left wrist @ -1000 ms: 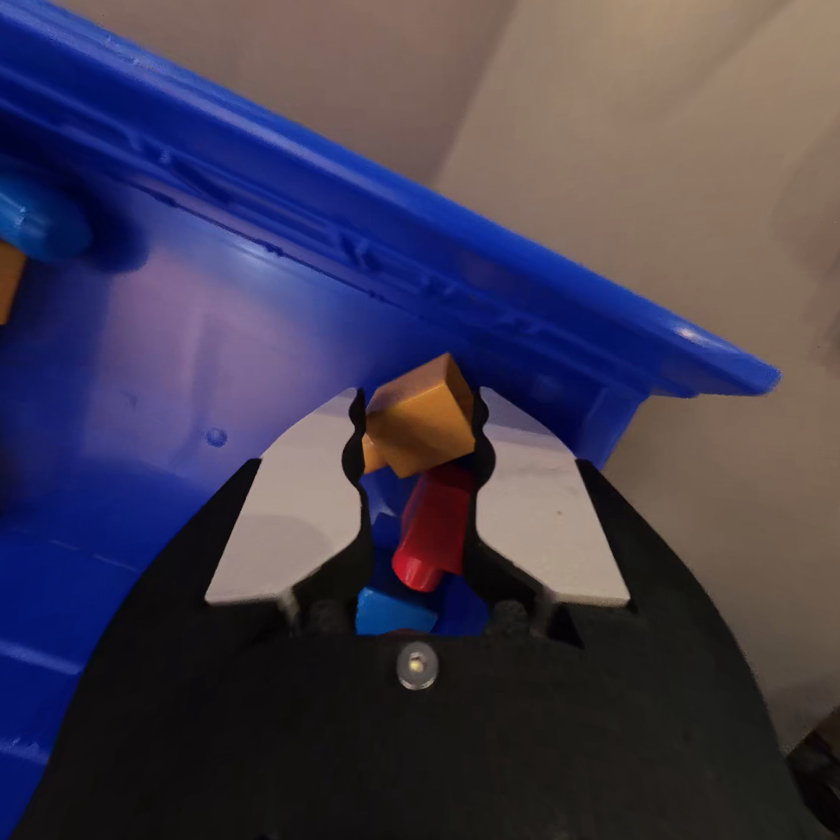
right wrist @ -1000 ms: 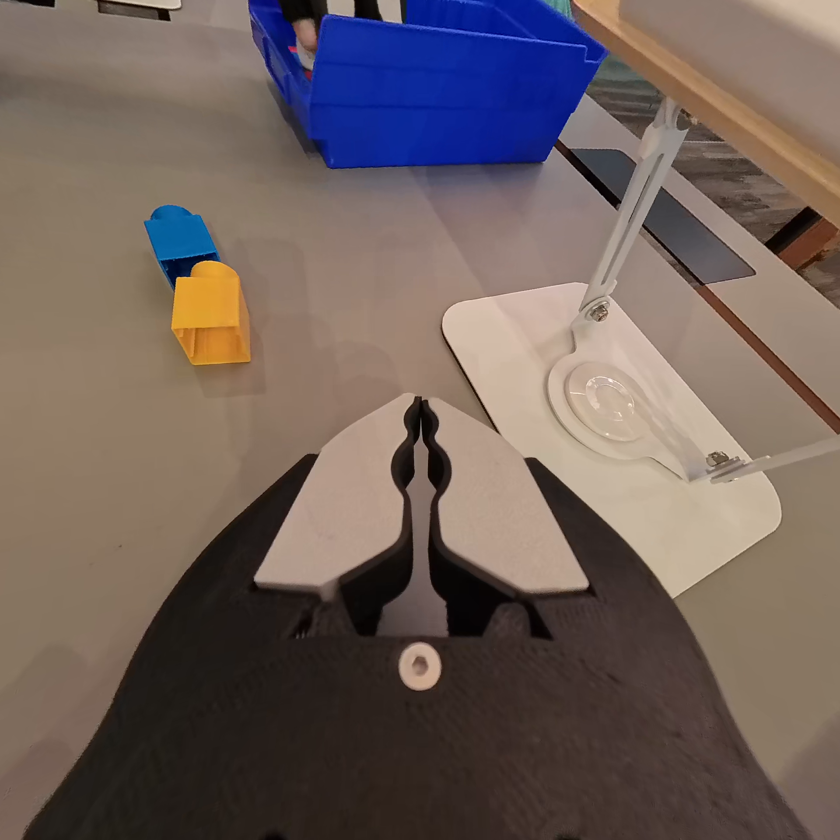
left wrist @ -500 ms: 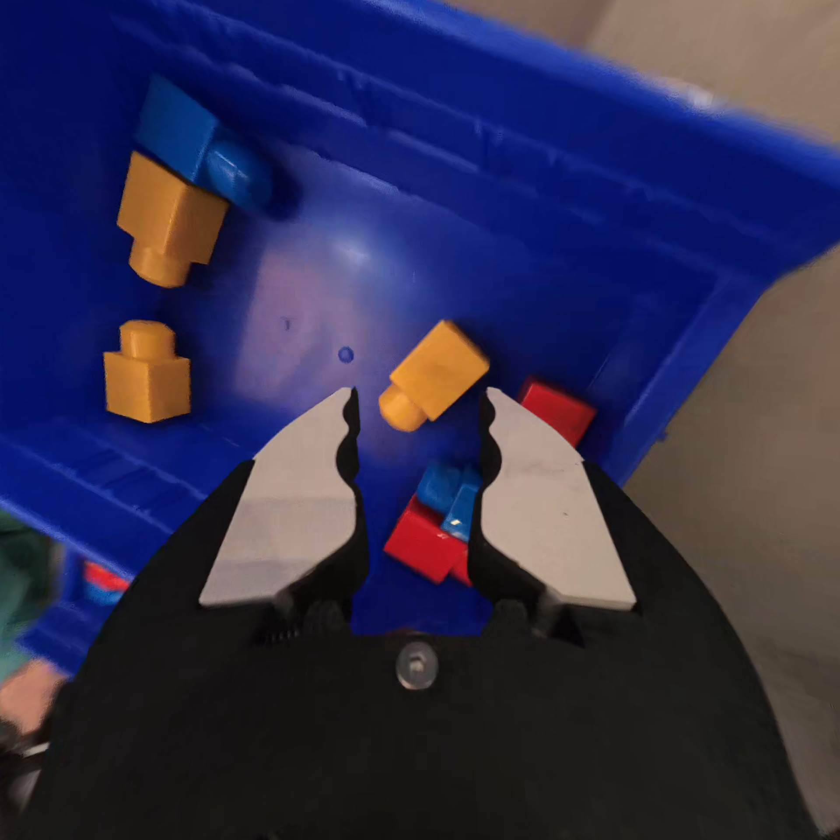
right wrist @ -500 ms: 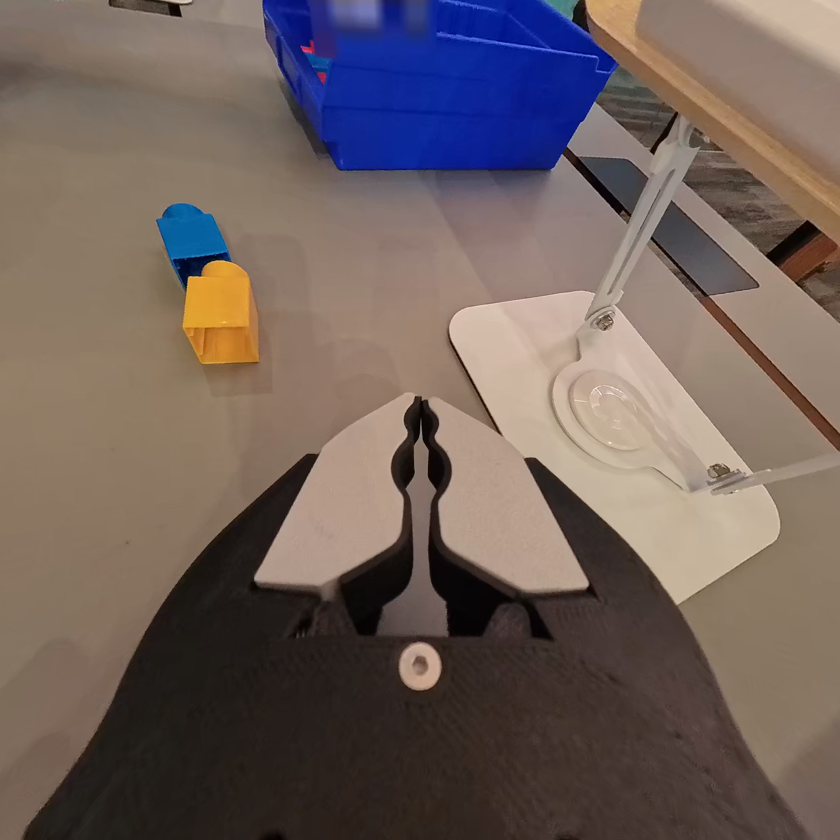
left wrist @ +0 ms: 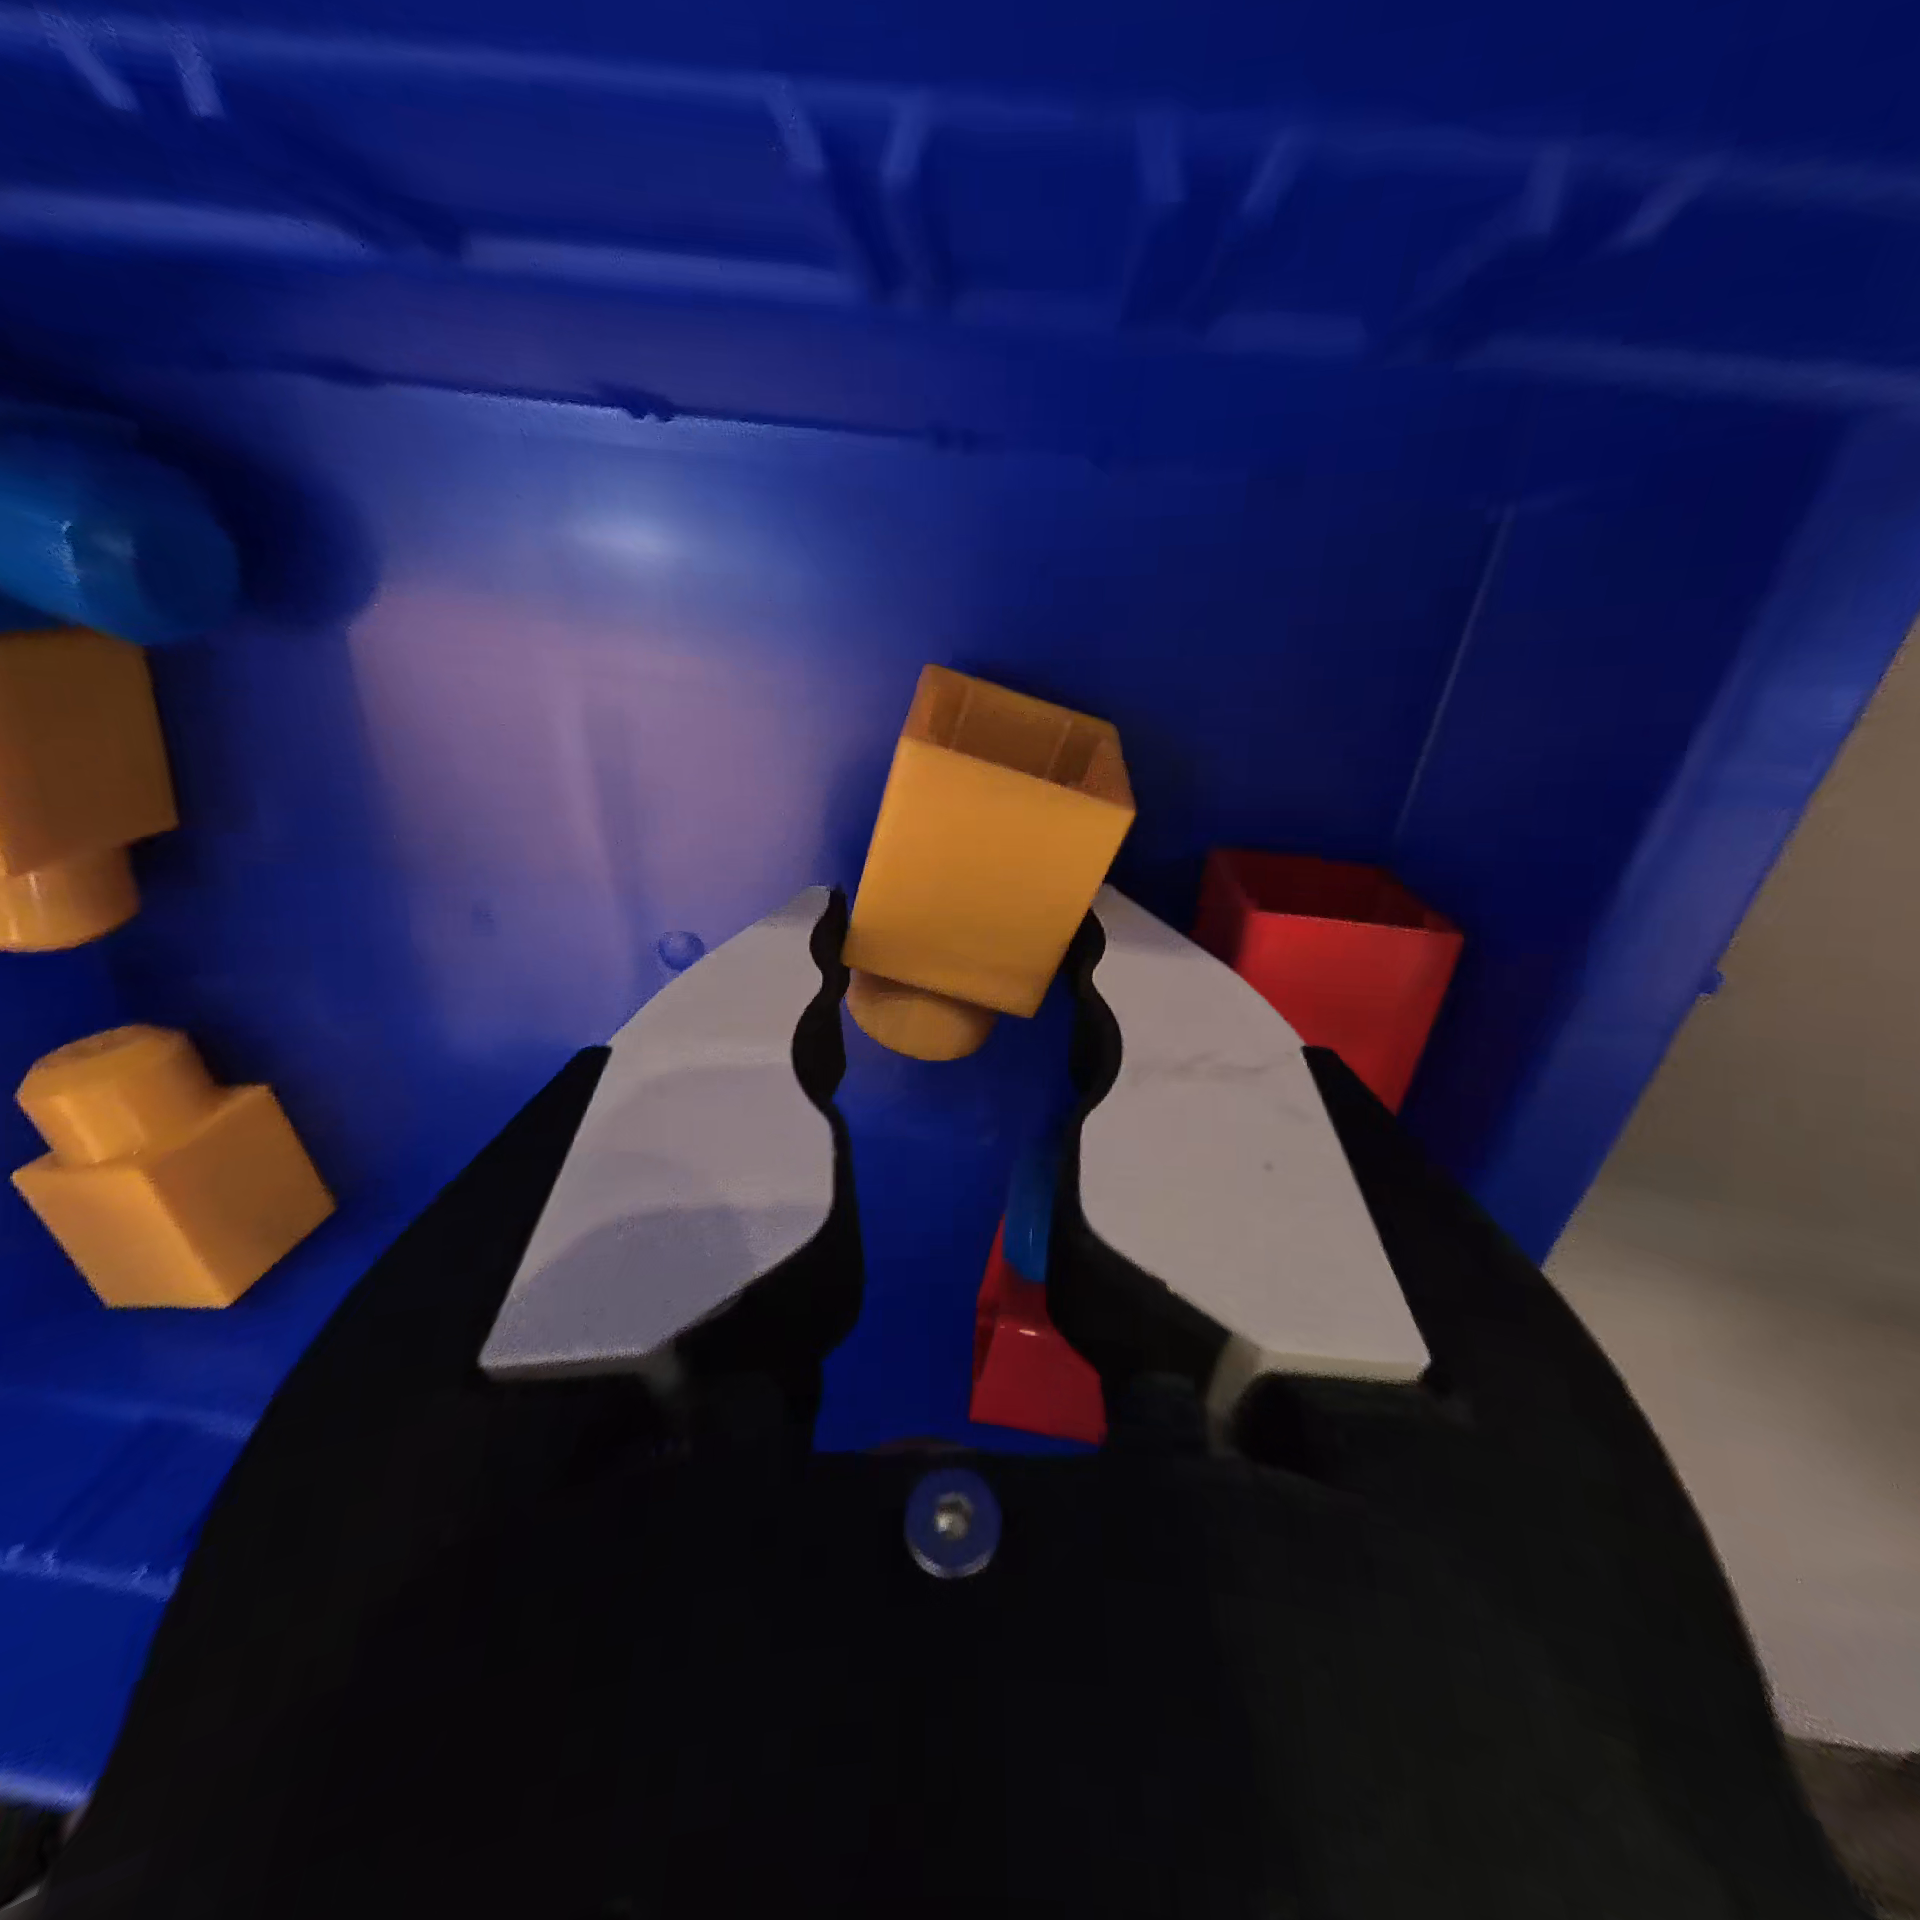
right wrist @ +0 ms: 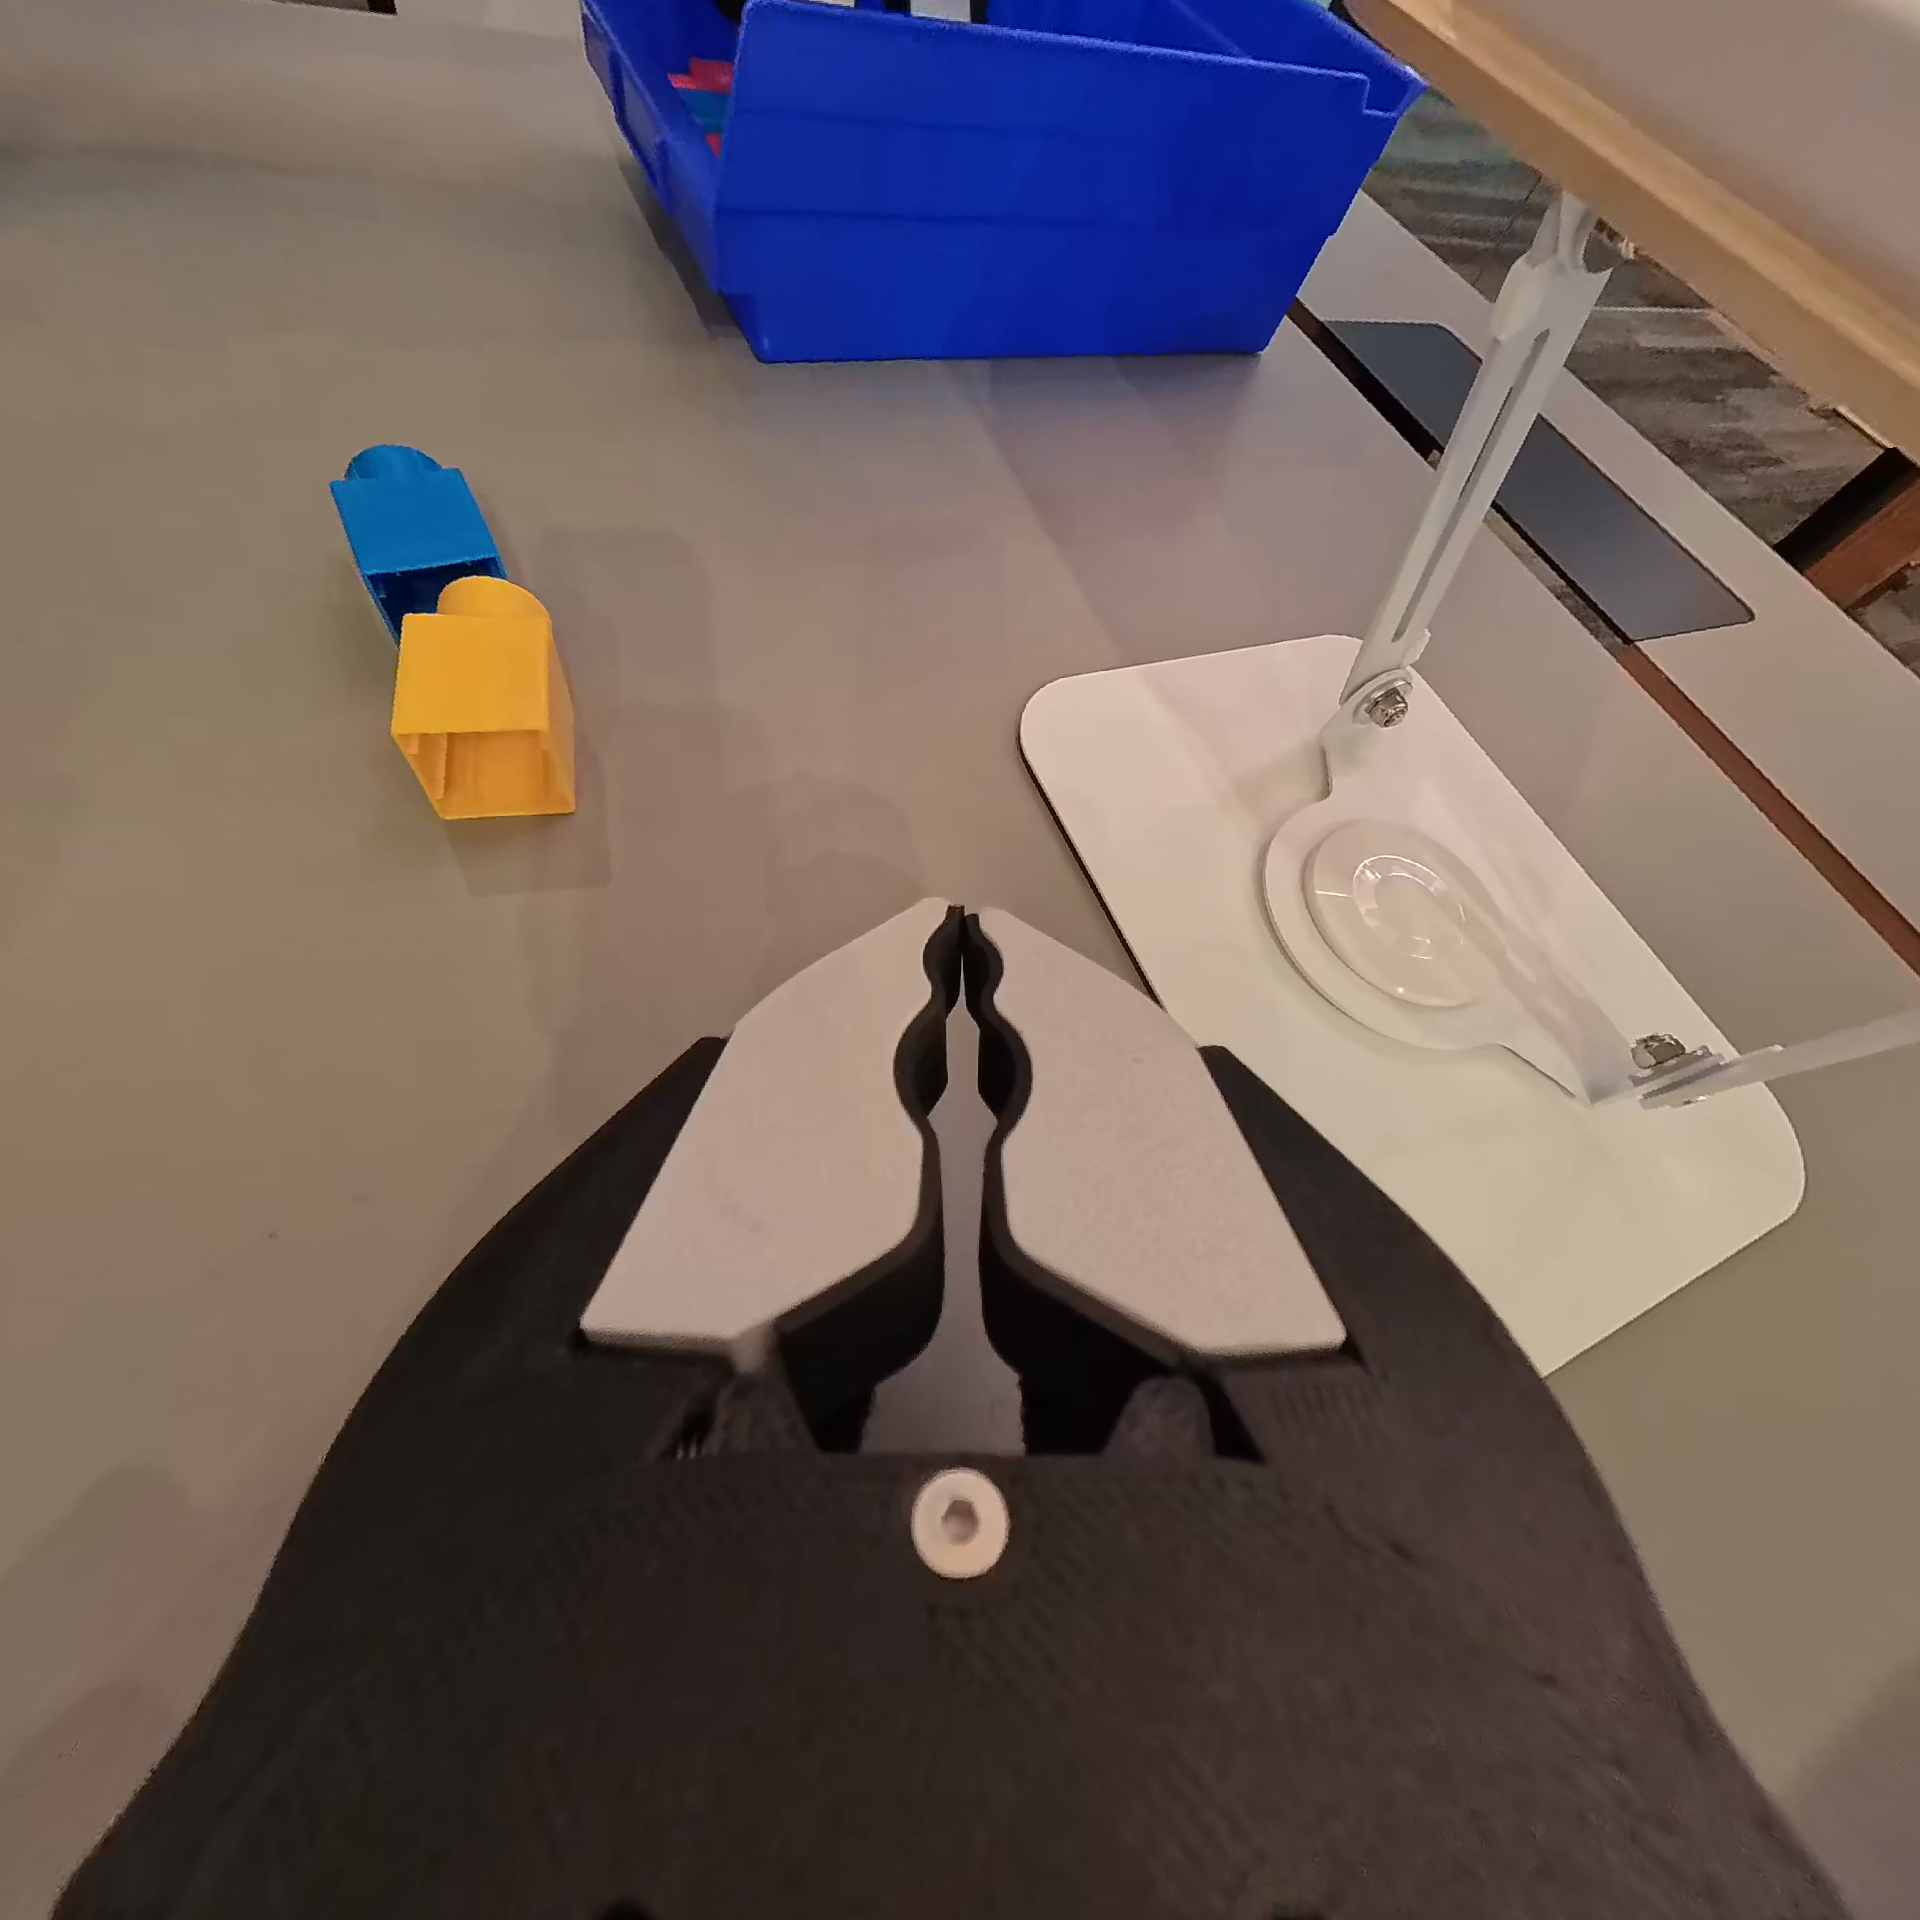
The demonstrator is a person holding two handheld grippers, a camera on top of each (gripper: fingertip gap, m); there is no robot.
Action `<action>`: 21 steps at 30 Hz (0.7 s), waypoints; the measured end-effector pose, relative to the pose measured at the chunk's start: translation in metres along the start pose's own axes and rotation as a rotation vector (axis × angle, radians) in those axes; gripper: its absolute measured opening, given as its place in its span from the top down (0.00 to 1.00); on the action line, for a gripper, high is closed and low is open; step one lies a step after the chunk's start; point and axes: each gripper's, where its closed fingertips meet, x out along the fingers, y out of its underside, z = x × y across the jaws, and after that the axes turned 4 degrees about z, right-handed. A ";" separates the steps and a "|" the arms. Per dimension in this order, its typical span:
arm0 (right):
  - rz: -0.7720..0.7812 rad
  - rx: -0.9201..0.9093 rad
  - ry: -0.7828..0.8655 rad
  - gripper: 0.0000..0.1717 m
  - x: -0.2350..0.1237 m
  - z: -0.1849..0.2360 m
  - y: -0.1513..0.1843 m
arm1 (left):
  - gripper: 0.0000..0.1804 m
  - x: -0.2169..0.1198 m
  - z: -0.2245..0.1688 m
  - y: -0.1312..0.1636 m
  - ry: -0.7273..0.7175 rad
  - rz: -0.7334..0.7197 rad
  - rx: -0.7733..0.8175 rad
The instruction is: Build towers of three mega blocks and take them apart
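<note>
Blue bin walls (left wrist: 1039, 312) close round the left tool (left wrist: 956, 935), whose tips pinch an orange block (left wrist: 987, 862) at its sides, stud toward the tool and hollow end pointing away. Beyond lie two more orange blocks, two red and some blue. Over the grey desk (right wrist: 831, 623) the right tool (right wrist: 958, 920) is closed and empty, with a joined blue-and-yellow pair (right wrist: 457, 623) ahead to its left.

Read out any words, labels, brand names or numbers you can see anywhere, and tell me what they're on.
None can be read. The blue bin, the orange block between the left gripper's fingers, the red block, the two blocks on the table and the white stand base show no print or numbers.
</note>
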 end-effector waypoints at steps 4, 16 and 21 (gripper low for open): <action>-0.002 -0.001 -0.005 1.00 0.000 0.001 0.000 | 0.78 -0.015 0.015 0.009 -0.130 0.019 -0.083; -0.010 -0.010 -0.003 1.00 -0.001 0.003 -0.004 | 0.78 -0.097 -0.082 -0.043 -0.194 -0.192 -0.202; -0.011 -0.018 -0.006 1.00 -0.001 0.005 -0.005 | 0.79 -0.079 -0.139 -0.067 -0.127 -0.191 -0.217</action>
